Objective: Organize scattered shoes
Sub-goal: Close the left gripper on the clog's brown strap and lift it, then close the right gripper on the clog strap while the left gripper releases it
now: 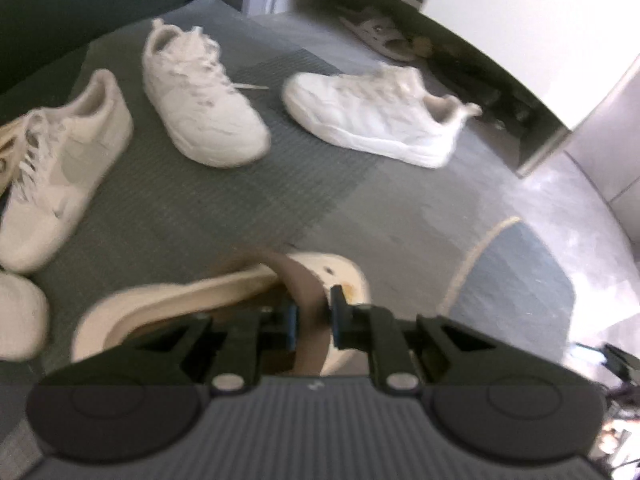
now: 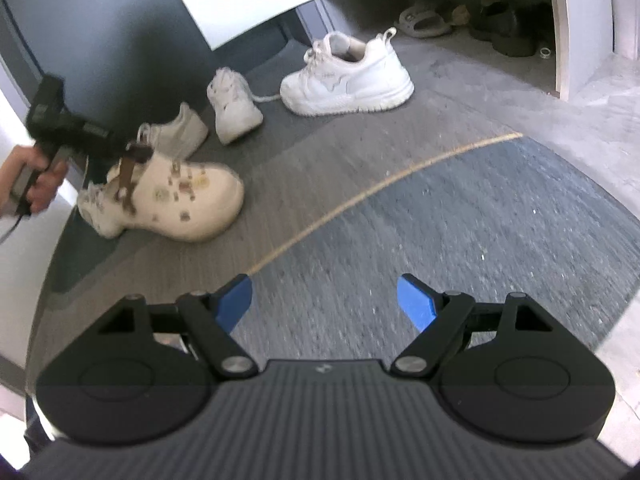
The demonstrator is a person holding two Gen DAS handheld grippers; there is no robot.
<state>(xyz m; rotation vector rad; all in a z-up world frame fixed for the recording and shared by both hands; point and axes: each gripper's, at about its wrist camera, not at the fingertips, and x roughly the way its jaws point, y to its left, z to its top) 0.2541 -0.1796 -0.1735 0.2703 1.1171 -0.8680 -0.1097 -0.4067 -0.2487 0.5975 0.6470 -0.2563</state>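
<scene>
My left gripper (image 1: pixel 314 320) is shut on the brown heel strap (image 1: pixel 306 300) of a cream clog (image 1: pixel 224 300), which hangs just above the floor. The right wrist view shows the same clog (image 2: pixel 180 200), studded with small charms, held by its strap (image 2: pixel 128 178) under the left gripper (image 2: pixel 132 152) in a person's hand (image 2: pixel 32 184). My right gripper (image 2: pixel 325 304) stands open over the grey-blue mat with nothing between its blue pads. White sneakers lie scattered ahead: one (image 1: pixel 200 96) toe-near, one (image 1: pixel 376 112) on its side, a beige one (image 1: pixel 60 168) at left.
A low open shelf (image 2: pixel 460 12) under white cabinet doors holds a sandal (image 2: pixel 424 22) and dark shoes (image 2: pixel 508 30). A yellow line (image 2: pixel 380 196) borders the mat (image 2: pixel 480 240). Another white sneaker (image 2: pixel 348 76) stands before the shelf. A white toe (image 1: pixel 20 320) shows at the left edge.
</scene>
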